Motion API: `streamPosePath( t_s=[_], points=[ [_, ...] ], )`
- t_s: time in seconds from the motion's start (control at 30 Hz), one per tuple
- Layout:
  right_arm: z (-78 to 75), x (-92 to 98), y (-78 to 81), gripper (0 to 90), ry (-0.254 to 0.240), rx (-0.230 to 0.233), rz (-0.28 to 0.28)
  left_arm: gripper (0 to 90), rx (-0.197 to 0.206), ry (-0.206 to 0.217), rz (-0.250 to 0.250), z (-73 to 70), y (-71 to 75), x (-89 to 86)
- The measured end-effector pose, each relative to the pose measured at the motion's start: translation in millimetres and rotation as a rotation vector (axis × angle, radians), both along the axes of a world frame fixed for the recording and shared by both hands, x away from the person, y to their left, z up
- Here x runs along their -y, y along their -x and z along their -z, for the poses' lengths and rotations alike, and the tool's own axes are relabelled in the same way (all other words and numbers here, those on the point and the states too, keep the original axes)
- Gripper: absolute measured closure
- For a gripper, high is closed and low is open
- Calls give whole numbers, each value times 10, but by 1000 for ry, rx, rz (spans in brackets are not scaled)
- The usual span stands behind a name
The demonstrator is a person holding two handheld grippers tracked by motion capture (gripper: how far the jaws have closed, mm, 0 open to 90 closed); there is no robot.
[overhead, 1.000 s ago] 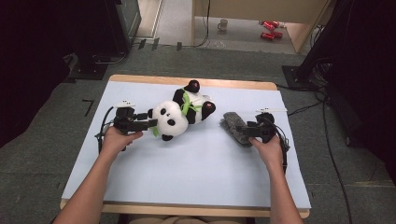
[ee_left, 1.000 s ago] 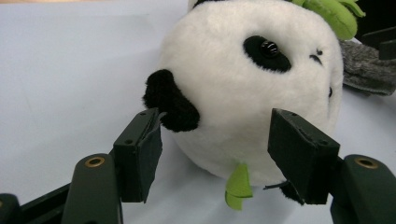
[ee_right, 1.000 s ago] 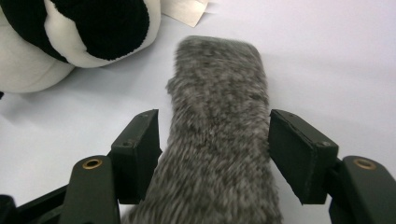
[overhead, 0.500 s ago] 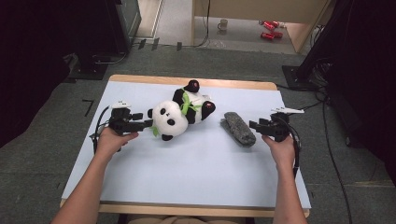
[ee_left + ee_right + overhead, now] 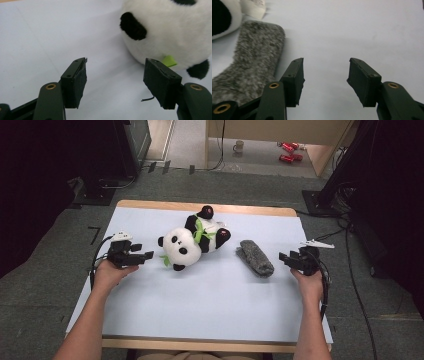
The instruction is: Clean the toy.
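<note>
Fingers of both the left gripper (image 5: 148, 255) and right gripper (image 5: 283, 256) stand apart, gripping nothing, either side of the panda toy (image 5: 192, 241), the grey furry pouch (image 5: 256, 258) lying just right of it.

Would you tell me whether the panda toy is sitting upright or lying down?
Lying down. The panda toy rests on the table, head toward the left gripper, legs pointing away.

Grey carpet floor (image 5: 50, 285), wooden furniture (image 5: 260, 130), dark surroundings.
</note>
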State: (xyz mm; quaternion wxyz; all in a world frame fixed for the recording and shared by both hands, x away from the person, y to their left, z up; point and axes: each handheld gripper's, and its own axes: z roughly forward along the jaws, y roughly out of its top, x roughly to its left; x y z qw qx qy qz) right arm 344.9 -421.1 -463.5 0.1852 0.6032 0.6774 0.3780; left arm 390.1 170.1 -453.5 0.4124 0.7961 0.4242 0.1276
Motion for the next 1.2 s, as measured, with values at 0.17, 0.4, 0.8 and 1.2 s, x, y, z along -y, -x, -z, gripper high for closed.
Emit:
streamPosePath(
  t_s=[0.17, 0.4, 0.8, 1.2],
  points=[
    [149, 124, -13, 453, -8, -74, 62, 365, -18, -35, -14, 61, -21, -82],
    [244, 92, -31, 435, 134, -115, 87, 381, -50, -132, -43, 189, -40, -108],
    [324, 54, 24, 427, 175, -38, 89, 343, -51, -127, -29, 338, -20, -192],
    [383, 59, 73, 393, 159, 16, 87, 270, -14, -116, -16, 385, 24, -183]
  ],
)
